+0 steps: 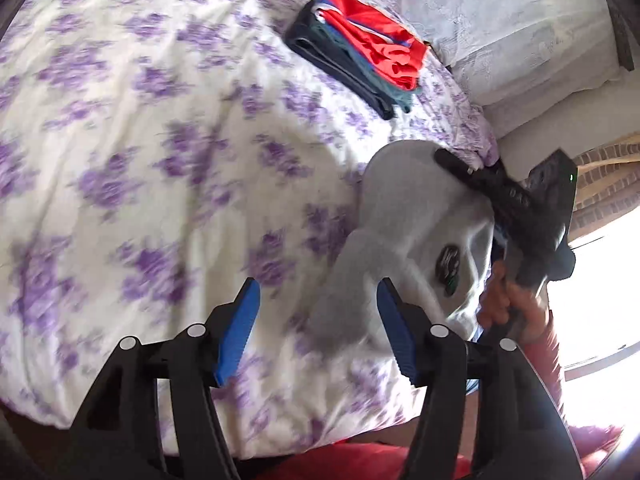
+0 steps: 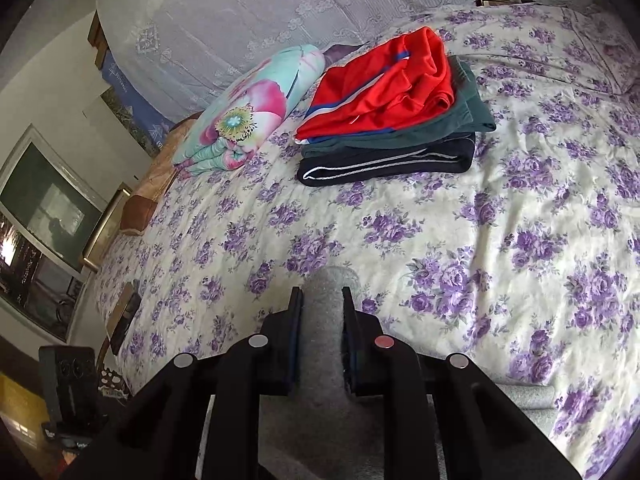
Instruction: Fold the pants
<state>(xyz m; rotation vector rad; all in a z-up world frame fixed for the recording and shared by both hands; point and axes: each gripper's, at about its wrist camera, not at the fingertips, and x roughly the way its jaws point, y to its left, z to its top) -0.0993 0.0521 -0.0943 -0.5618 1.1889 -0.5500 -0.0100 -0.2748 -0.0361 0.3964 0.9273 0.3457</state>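
A bed covered by a white bedspread [image 2: 400, 216] printed with purple flowers fills both views. A lace-covered pillow [image 2: 240, 12] lies along the head of the bed. A rolled floral quilt [image 2: 248, 112] in turquoise and pink rests near the pillow. Just beside the quilt sits a stack of folded garments [image 2: 392, 120]: a red item on top, a dark green one beneath it, and a navy one with a pale stripe at the bottom.

The grey pants [image 1: 408, 232] are bunched and lifted above the bedspread at the near edge of the bed. A dark round patch shows on the fabric.

The right gripper [image 2: 323, 312] is clenched on a fold of the grey pants; the fabric fills the narrow gap between its jaws. In the left wrist view, a hand [image 1: 508, 300] holds this gripper at the right side of the pants.

The left gripper [image 1: 316, 304] is released. Its blue pads [image 1: 240, 332] stand well apart, with the lower part of the pants just beside the right-hand pad and nothing pressed between them.
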